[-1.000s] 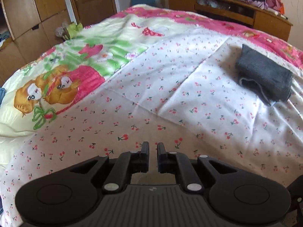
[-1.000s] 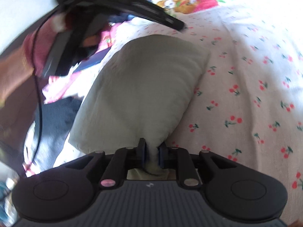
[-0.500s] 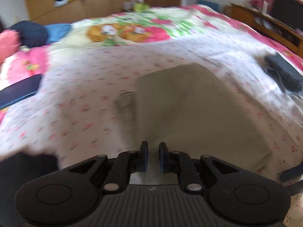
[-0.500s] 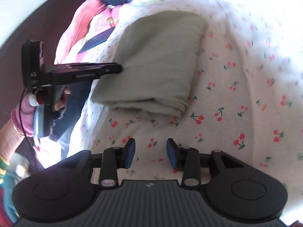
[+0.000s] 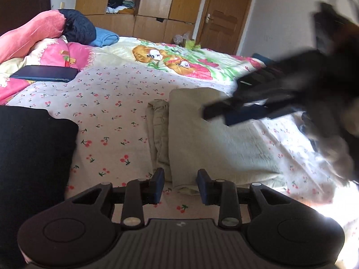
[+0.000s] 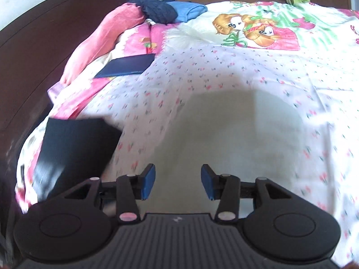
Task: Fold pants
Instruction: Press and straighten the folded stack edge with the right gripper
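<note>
The folded khaki pants (image 5: 211, 139) lie on the cherry-print bedsheet (image 5: 107, 121). My left gripper (image 5: 180, 185) is open and empty, with the near corner of the pants just in front of and between its fingertips. My right gripper (image 6: 178, 182) is open and empty, hovering over the pants (image 6: 235, 134), which look blurred in the right wrist view. The right gripper also shows in the left wrist view (image 5: 258, 105) as a blurred dark shape above the far right part of the pants.
A black folded garment (image 5: 31, 157) lies at the left, also in the right wrist view (image 6: 74, 148). A dark blue flat item (image 5: 44, 74) rests near pink pillows (image 5: 29, 35). Wooden wardrobes (image 5: 157, 2) and a door (image 5: 224, 13) stand beyond the bed.
My right gripper let go of the pants, opened wider and swung over them. My left gripper opened and came up to the near corner of the pants.
</note>
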A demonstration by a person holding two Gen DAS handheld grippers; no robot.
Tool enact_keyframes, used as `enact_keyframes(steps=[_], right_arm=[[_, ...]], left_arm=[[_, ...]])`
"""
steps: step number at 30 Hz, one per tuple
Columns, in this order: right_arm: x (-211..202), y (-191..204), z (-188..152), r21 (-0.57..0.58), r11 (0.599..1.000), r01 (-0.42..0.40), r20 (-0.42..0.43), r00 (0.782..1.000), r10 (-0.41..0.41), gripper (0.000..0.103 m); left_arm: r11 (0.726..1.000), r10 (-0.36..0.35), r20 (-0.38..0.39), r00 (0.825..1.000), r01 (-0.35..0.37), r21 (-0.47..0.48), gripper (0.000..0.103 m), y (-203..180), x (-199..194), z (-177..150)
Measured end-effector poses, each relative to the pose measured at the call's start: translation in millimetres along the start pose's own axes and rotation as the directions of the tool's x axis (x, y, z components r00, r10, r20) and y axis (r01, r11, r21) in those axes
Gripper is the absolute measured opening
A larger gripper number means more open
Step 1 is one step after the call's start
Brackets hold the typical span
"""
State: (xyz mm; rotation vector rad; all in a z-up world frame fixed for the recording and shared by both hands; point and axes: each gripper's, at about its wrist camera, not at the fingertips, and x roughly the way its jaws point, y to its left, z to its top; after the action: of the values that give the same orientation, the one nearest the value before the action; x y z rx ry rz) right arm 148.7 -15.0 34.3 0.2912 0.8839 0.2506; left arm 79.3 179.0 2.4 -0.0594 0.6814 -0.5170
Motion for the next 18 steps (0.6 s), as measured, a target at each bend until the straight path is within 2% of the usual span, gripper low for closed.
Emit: enact_keyframes(steps=[1,3,5,7,10,13,16,18], right_arm=[[12,-2,9,0.037,0.999,0.014,-0.002,1.0,-0.014,0.047],[35,-4,26,0.075,0.993,0.094,-0.002,0.996,-0.095,0.047],[51,-1,36,0.054,0.986,0.16,-0.01,0.987,-0.159,0.047],[58,5,38,0.041,0.985,0.17,-0.028,0.985,-0.169,0.047],[67,18,37,-0.06,0.965,0.257,-0.021,0.966,-0.259,0.051],[76,19,39,-0.058,0.961,0.271,-0.06,0.96,-0.274,0.053],[73,27,39,-0.073,0.956,0.284,-0.032,0.957,-0.287,0.056],[75,25,40,-0.04,0.96,0.278,-0.053,0.959,-0.28,0.059]], left_arm=[[1.0,0.009,0.018,1.0,-0.009,0.001,0.046,-2,1,-1],[0.999,0.034,0.045,0.998,-0.034,0.0,0.046,-6,6,0],[0.999,0.047,0.046,0.998,-0.047,-0.002,0.046,-9,13,0],[0.998,0.058,0.045,0.997,-0.057,-0.017,0.045,-10,19,-4],[0.999,0.035,0.047,0.998,-0.033,-0.033,0.045,-11,23,-10],[0.999,0.034,0.066,0.997,-0.032,-0.028,0.042,-12,20,-14],[0.999,0.028,0.077,0.997,-0.026,-0.028,0.041,-9,19,-14],[0.999,0.015,0.078,0.997,-0.011,-0.043,0.041,-6,19,-15]])
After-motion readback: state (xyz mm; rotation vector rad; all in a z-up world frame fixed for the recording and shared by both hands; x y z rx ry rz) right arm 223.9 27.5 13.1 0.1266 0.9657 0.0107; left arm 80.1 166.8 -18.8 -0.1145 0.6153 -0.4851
